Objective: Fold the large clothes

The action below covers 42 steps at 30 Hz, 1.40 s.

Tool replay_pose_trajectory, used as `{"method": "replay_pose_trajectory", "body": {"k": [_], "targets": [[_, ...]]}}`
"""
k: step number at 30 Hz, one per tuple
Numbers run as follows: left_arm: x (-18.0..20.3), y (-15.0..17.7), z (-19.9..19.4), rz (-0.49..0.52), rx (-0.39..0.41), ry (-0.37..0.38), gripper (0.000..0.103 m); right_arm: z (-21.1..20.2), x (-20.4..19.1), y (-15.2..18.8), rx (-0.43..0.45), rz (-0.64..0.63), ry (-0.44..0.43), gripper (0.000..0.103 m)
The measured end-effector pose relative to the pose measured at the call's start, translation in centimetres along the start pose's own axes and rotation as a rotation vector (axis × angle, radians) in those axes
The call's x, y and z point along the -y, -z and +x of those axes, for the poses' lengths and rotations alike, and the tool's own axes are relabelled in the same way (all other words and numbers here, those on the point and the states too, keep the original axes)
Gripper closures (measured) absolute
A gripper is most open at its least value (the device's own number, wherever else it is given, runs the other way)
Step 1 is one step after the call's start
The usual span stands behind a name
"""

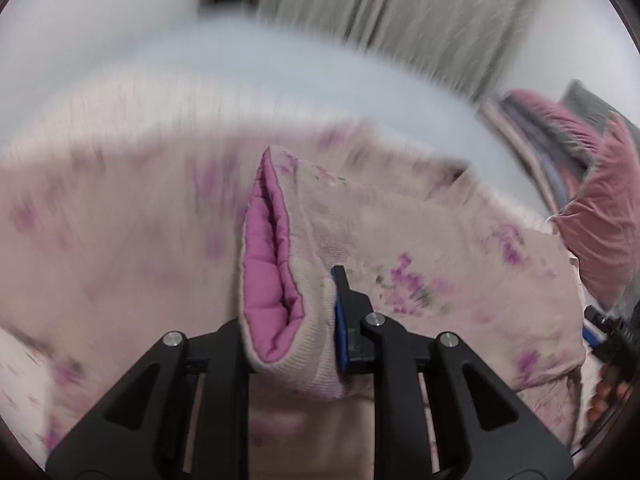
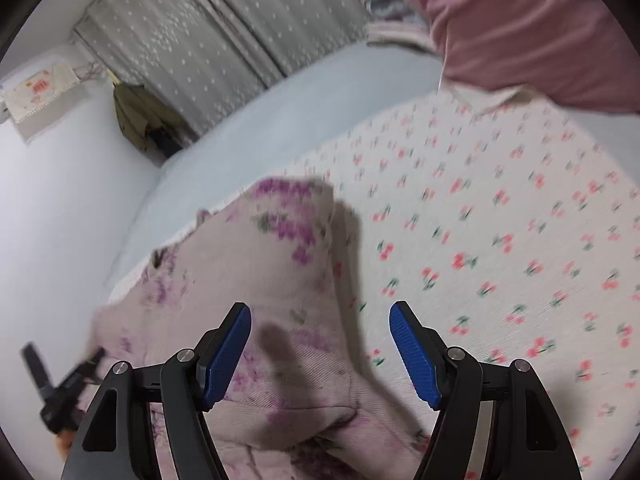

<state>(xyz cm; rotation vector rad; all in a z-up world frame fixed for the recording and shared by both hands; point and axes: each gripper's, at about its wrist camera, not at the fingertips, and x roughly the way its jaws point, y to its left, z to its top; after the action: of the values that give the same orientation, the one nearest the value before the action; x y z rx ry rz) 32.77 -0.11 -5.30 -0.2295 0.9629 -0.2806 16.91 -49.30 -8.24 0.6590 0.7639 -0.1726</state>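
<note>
A beige quilted jacket with purple flower print [image 1: 400, 240] lies spread on the bed. My left gripper [image 1: 292, 320] is shut on its sleeve cuff [image 1: 312, 364], whose pink lining [image 1: 268, 276] gapes open toward the camera. The jacket also shows in the right wrist view [image 2: 260, 288], bunched at the lower left. My right gripper [image 2: 320, 352] is open and empty, hovering just above the jacket's right edge. The left gripper shows blurred at the right wrist view's far left [image 2: 60, 392].
A cherry-print sheet [image 2: 500, 220] covers the bed to the right. A dusty pink pillow [image 2: 520, 28] lies at the bed's far end, on folded bedding [image 1: 532, 136]. Grey curtains [image 2: 224, 40] and a pale wall [image 2: 60, 200] stand behind.
</note>
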Motion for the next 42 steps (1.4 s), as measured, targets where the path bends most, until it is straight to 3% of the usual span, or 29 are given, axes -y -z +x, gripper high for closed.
{"method": "replay_pose_trajectory", "body": {"k": [3,6,7,8,11,13,14,15,16,17,19,22,24,26,27,30,32,34,36,37,40,42], "targets": [[-0.9,-0.1,0.7,-0.036,-0.006,0.037,0.082,2.4,0.6,0.5,-0.055,0.05,-0.048,0.03],[-0.5,-0.4,-0.2,-0.017,0.031,0.075,0.082,3.2,1.0,0.6,-0.015,0.111,-0.145,0.03],[0.1,-0.2,0.0,-0.015,0.031,0.076,0.082,3.8,1.1,0.6,-0.004,0.124,-0.173,0.034],[0.1,0.0,0.1,-0.016,0.031,0.081,0.083,4.2,0.9,0.7,-0.003,0.112,-0.164,0.051],[-0.3,0.4,-0.6,-0.045,0.056,0.179,0.085,3.3,-0.1,0.7,0.063,0.05,-0.091,0.077],[-0.8,0.1,-1.0,-0.064,0.047,0.261,0.085,1.3,-0.4,0.2,0.152,0.019,-0.074,0.079],[-0.7,0.2,-0.7,-0.057,0.022,0.258,0.084,1.2,-0.2,0.0,0.17,0.0,-0.02,0.081],[-0.5,0.5,0.5,-0.041,-0.012,0.185,0.082,1.5,0.1,-0.1,0.164,-0.006,0.04,0.085],[-0.1,0.8,1.3,-0.019,-0.036,0.12,0.078,2.7,1.0,0.0,0.137,-0.007,0.203,0.091],[0.3,1.0,1.7,0.002,-0.042,0.085,0.076,3.5,1.9,0.1,0.11,0.011,0.287,0.09],[1.2,0.8,0.4,0.029,0.001,0.054,0.075,3.2,3.4,0.0,0.093,0.105,0.223,0.09],[2.5,0.5,-2.8,0.089,0.122,0.047,0.069,-0.7,1.0,-0.6,0.228,0.016,0.234,0.086],[3.1,0.5,-4.5,0.102,0.212,0.096,0.067,-2.4,-1.5,-0.4,0.284,-0.067,0.208,0.075],[3.5,0.5,-4.9,0.109,0.258,0.145,0.059,-2.6,-4.1,0.1,0.295,-0.135,0.157,0.045],[3.8,0.7,-5.1,0.121,0.282,0.169,0.058,-2.3,-5.2,0.5,0.294,-0.174,0.134,0.04],[4.4,0.7,-5.6,0.151,0.336,0.16,0.056,-0.2,-7.4,1.9,0.254,-0.284,0.132,0.039],[4.2,0.6,-6.4,0.147,0.392,0.113,0.043,1.9,-7.7,2.1,0.204,-0.303,0.165,0.039],[3.9,0.4,-6.4,0.127,0.395,-0.007,0.035,3.3,-7.1,2.2,0.146,-0.29,0.195,0.039],[3.2,0.2,-6.0,0.122,0.391,-0.052,0.035,3.8,-6.3,2.5,0.118,-0.283,0.233,0.039],[3.0,0.1,-5.8,0.115,0.384,-0.028,0.035,3.6,-5.9,2.5,0.116,-0.277,0.236,0.039],[3.6,0.3,-5.3,0.129,0.349,0.143,0.035,2.5,-6.1,2.2,0.145,-0.256,0.225,0.039],[4.9,0.7,-3.9,0.194,0.284,0.151,0.035,1.7,-6.8,2.4,0.178,-0.284,0.198,0.039]]}}
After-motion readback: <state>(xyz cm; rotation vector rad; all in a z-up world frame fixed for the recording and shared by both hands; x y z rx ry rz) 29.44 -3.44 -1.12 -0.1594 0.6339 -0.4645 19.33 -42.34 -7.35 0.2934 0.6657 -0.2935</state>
